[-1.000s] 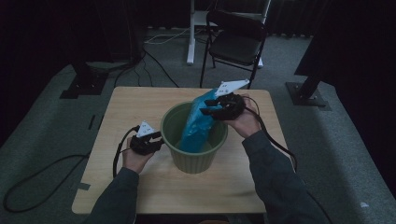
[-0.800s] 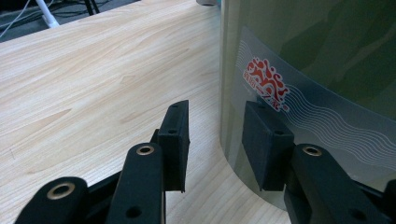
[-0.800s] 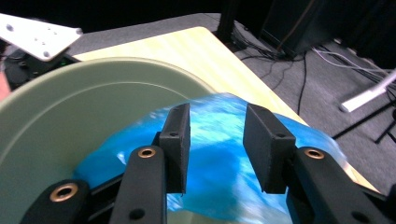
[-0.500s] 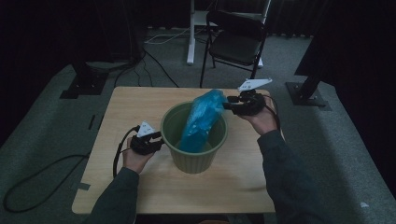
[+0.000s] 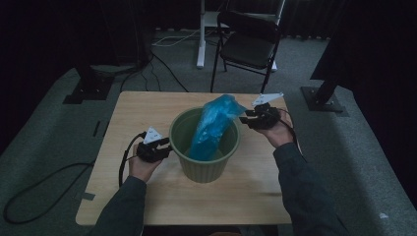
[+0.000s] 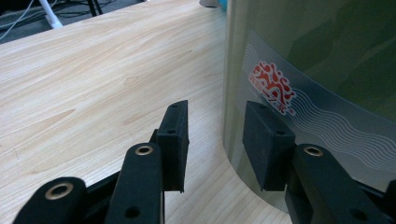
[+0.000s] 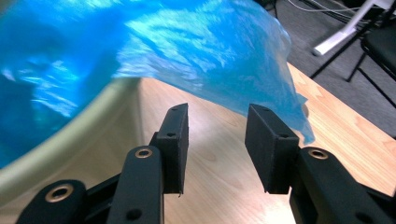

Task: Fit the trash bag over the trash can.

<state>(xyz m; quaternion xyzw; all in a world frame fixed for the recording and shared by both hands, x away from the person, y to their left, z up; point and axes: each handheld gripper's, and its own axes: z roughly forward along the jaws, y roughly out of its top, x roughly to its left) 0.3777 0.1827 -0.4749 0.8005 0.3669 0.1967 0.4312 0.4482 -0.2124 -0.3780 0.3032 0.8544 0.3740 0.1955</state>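
Green bin point(image 5: 204, 162) stands upright near the middle of the wooden table point(image 5: 137, 113). Blue bag point(image 5: 211, 125) sits partly inside it, lower part down in the bin, upper part rising above the rim and leaning toward the right gripper point(image 5: 248, 117).

Right gripper: held just beside the bin's right rim, jaws apart, nothing between them. In the right gripper view the bag's loose edge point(image 7: 261, 88) hangs just above and beyond the open jaws; bin rim point(image 7: 70, 135) curves at left.

Left gripper point(image 5: 164, 147): at the bin's left side, low, jaws apart. In the left gripper view the bin wall point(image 6: 327, 60), with a red-printed label point(image 6: 273, 86), stands just ahead; one jaw lies against or very near it.
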